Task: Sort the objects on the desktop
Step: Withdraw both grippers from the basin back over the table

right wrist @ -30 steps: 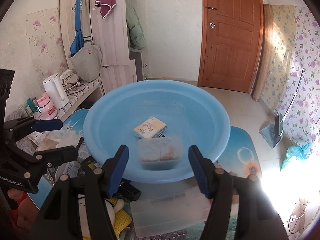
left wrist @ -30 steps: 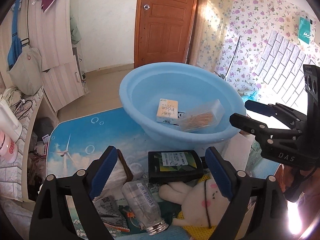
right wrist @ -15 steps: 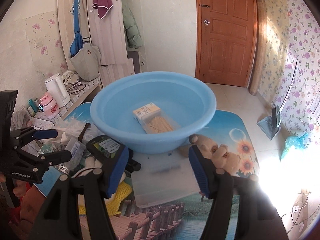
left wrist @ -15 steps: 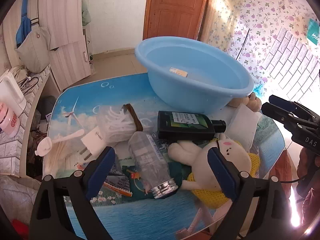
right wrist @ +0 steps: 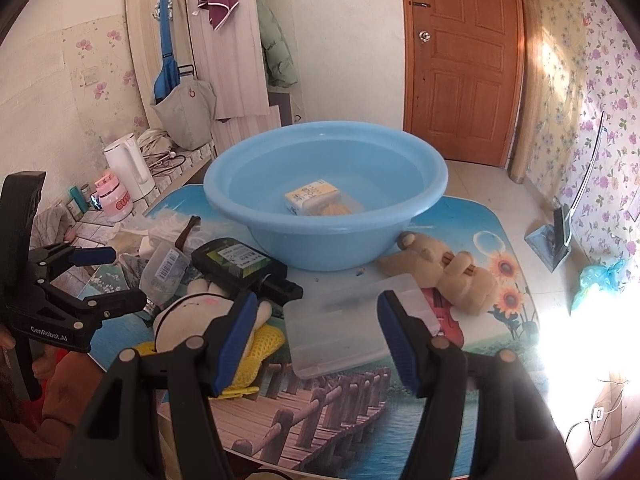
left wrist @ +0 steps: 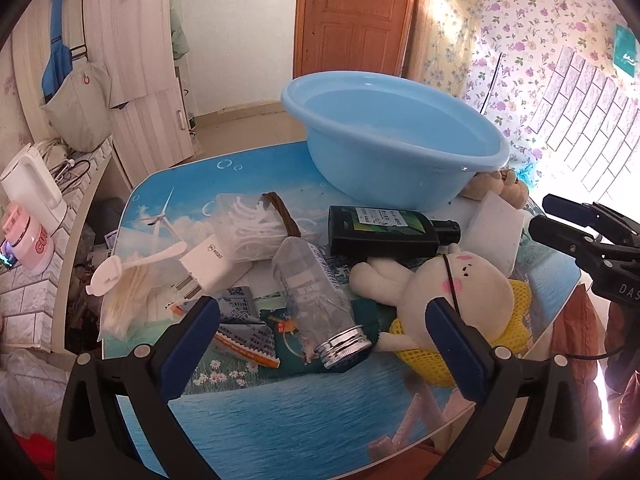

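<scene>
A light blue basin (left wrist: 372, 178) (right wrist: 320, 240) stands at the back of the picture-printed table (left wrist: 280, 396). In it lie a small yellow-white box (right wrist: 310, 196) and a clear toothpick box (right wrist: 340, 209). My left gripper (left wrist: 324, 330) hovers over the near clutter. Its jaws are opening and grip nothing; a clear bottle with a silver cap (left wrist: 316, 300) lies on the table beneath them. A white plush bunny (left wrist: 456, 288) (right wrist: 196, 308) and a black bottle (left wrist: 382, 230) (right wrist: 236, 260) lie beside it. My right gripper (right wrist: 318, 322) is open and empty above a clear plastic box (right wrist: 352, 324).
A brown teddy (right wrist: 444, 272) lies right of the basin. A white charger (left wrist: 208, 262), a bag of cotton swabs (left wrist: 248, 228), a small white fan (left wrist: 120, 272) and snack packets (left wrist: 244, 332) crowd the left side. A kettle (right wrist: 130, 166) and a pink jar (right wrist: 114, 198) stand on a side shelf.
Both grippers have drawn back from the basin toward the near table edge, so more clutter shows. The left jaws stand wider. The right jaws kept their gap.
</scene>
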`<action>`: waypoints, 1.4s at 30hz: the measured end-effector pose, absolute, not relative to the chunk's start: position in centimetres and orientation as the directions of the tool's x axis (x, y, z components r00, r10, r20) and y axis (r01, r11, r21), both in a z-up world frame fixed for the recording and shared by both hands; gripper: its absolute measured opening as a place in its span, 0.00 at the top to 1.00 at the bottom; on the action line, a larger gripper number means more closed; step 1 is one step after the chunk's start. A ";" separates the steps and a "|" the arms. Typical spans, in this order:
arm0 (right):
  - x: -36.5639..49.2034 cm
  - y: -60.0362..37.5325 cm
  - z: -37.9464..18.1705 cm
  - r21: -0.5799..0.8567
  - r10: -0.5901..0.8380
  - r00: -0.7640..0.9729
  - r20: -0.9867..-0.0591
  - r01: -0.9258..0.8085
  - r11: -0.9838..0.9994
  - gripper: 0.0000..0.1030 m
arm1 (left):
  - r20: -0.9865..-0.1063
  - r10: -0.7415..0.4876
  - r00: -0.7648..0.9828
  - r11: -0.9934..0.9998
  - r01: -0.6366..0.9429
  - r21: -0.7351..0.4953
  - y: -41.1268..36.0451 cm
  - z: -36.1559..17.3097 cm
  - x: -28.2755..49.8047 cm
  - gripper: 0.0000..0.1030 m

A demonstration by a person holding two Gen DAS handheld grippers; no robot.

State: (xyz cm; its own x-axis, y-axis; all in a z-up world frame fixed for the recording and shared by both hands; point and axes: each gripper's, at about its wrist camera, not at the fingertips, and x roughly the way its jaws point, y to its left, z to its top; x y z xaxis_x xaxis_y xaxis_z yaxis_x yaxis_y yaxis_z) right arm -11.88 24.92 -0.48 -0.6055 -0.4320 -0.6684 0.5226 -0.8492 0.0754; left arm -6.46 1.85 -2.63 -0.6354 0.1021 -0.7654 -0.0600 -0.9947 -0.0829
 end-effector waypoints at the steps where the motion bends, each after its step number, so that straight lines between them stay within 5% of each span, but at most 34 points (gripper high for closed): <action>1: -11.8 24.9 -0.5 0.071 -0.428 -0.607 -0.669 0.521 -0.850 0.39 | -0.758 0.104 -0.644 -0.995 -0.067 -0.080 1.9 -2.5 -6.3 0.00; 20: -11.7 24.8 -2.2 0.086 -0.407 -0.573 -0.711 0.504 -0.860 0.39 | -0.768 0.074 -0.636 -0.997 -0.045 -0.059 0.6 -3.7 -4.9 0.00; 42: -11.9 25.7 -3.7 0.115 -0.380 -0.553 -0.741 0.453 -0.884 0.39 | -0.766 -0.054 -0.640 -0.985 0.161 -0.066 -9.1 -4.8 -4.3 0.00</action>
State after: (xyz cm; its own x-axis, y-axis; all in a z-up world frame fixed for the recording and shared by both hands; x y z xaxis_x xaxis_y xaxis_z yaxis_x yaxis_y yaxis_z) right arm -11.89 25.70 -3.69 -0.5531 -0.3802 -0.7413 0.4531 -0.8840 0.1153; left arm -4.29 -9.11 -4.83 -0.6403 -0.0540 -0.7662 0.1615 -0.9847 -0.0655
